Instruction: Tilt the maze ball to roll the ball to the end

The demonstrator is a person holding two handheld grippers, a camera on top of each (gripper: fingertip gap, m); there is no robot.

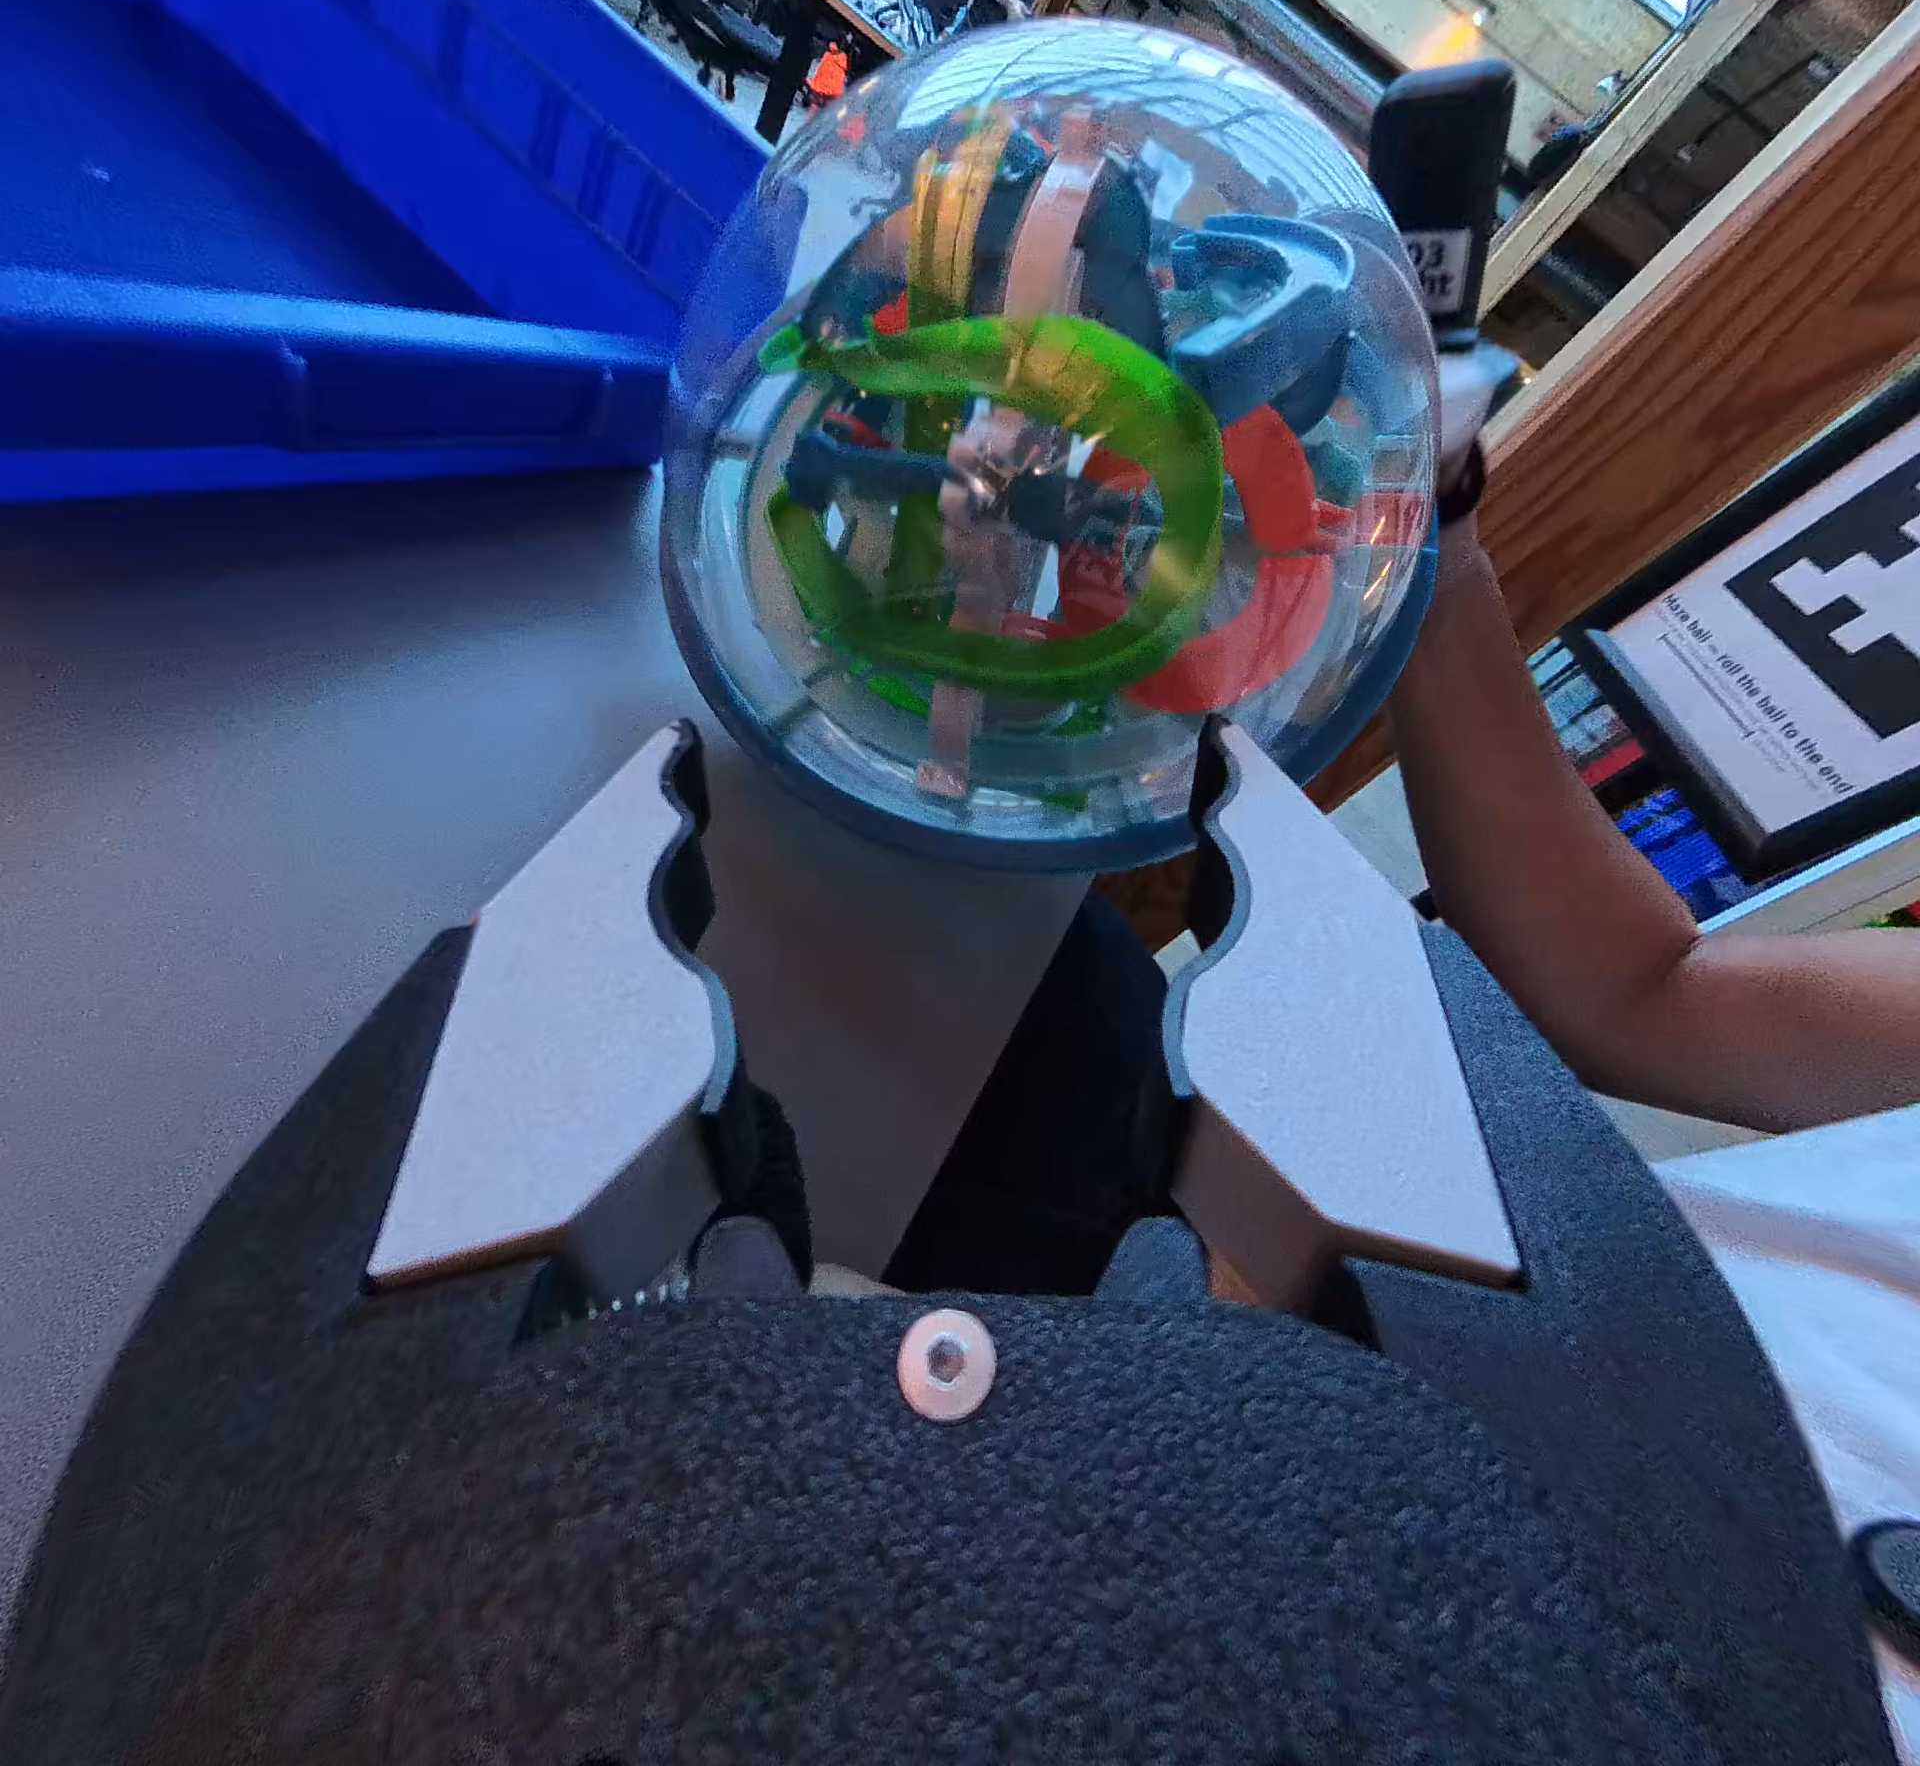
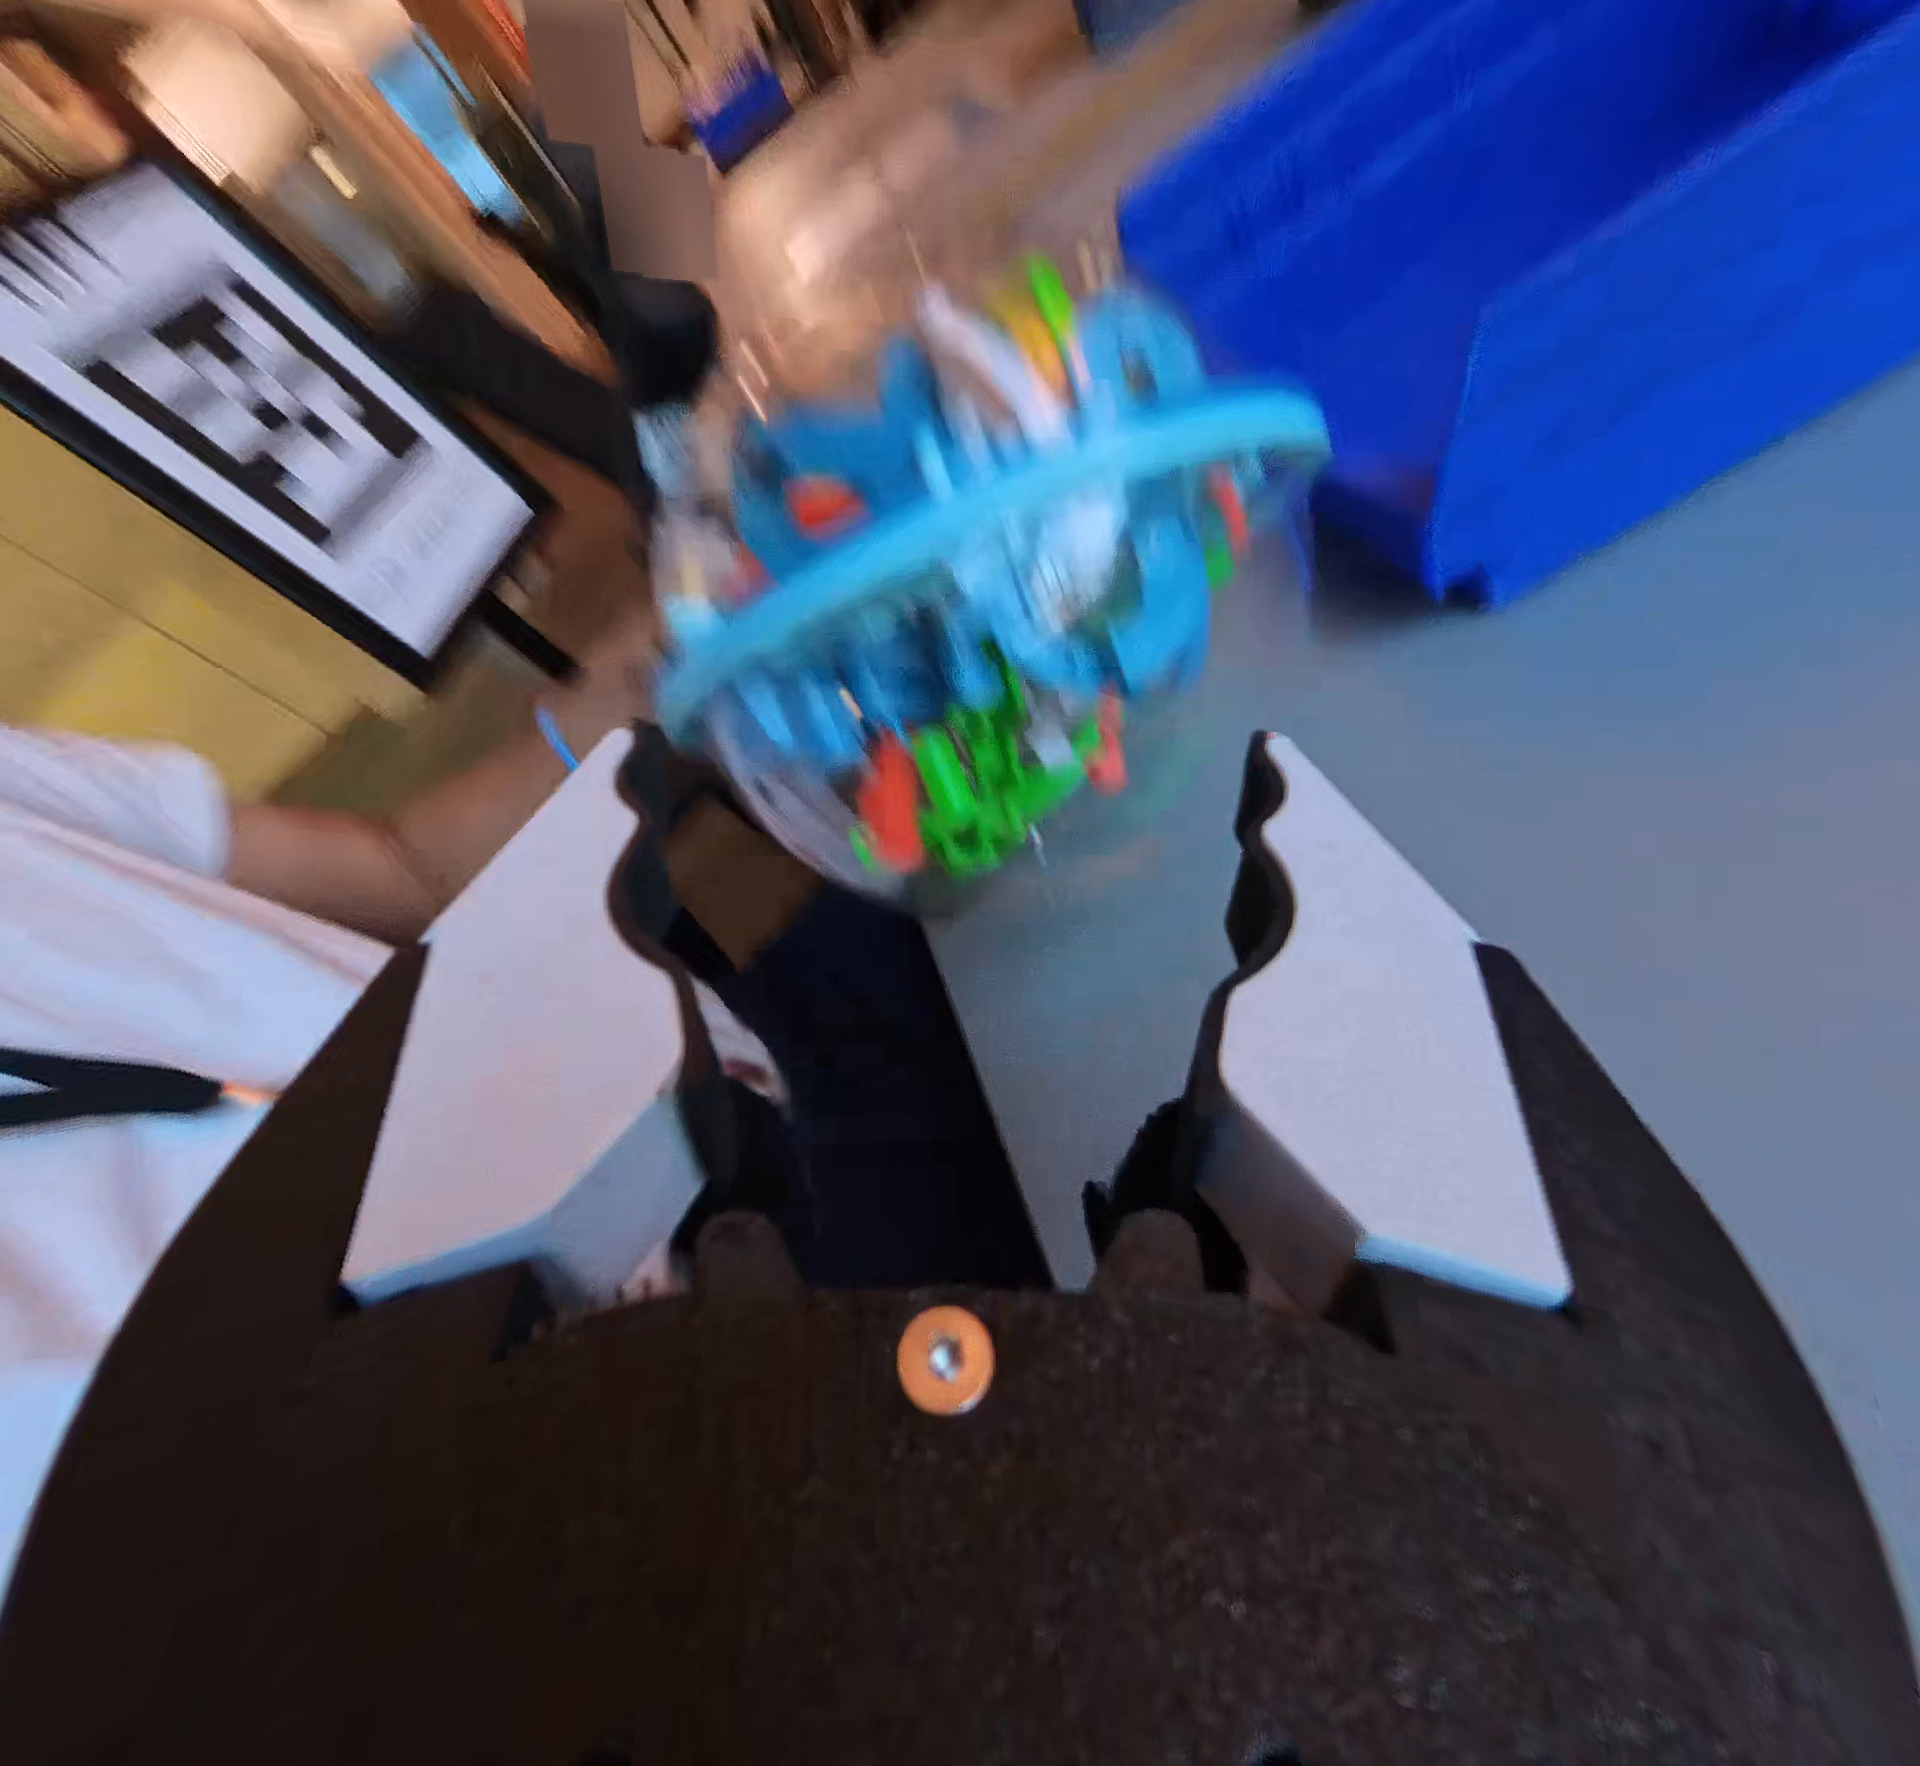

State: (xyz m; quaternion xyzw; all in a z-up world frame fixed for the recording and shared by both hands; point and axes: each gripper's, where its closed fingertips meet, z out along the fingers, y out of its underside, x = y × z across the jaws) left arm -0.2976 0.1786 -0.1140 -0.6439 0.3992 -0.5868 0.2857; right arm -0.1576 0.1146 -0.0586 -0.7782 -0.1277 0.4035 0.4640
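1. A smooth grey table [image 1: 312,781] fills the lower left of the left wrist view; its near edge runs diagonally below the gripper fingers.
2. A blue plastic bin [image 1: 312,282] sits on the table at the far side.
3. In the blurred right wrist view, the blue bin [image 2: 1558,314] rests on the grey surface [image 2: 1558,833].

Right view blurred; maze ball [image 2: 966,563] perhaps smeared.

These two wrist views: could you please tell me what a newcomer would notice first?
First the clear maze ball, full of green, red and blue tracks, just ahead of the open left claw at the grey table's edge. Behind it stands a big blue bin. The right wrist view is badly blurred; its claw is open too.
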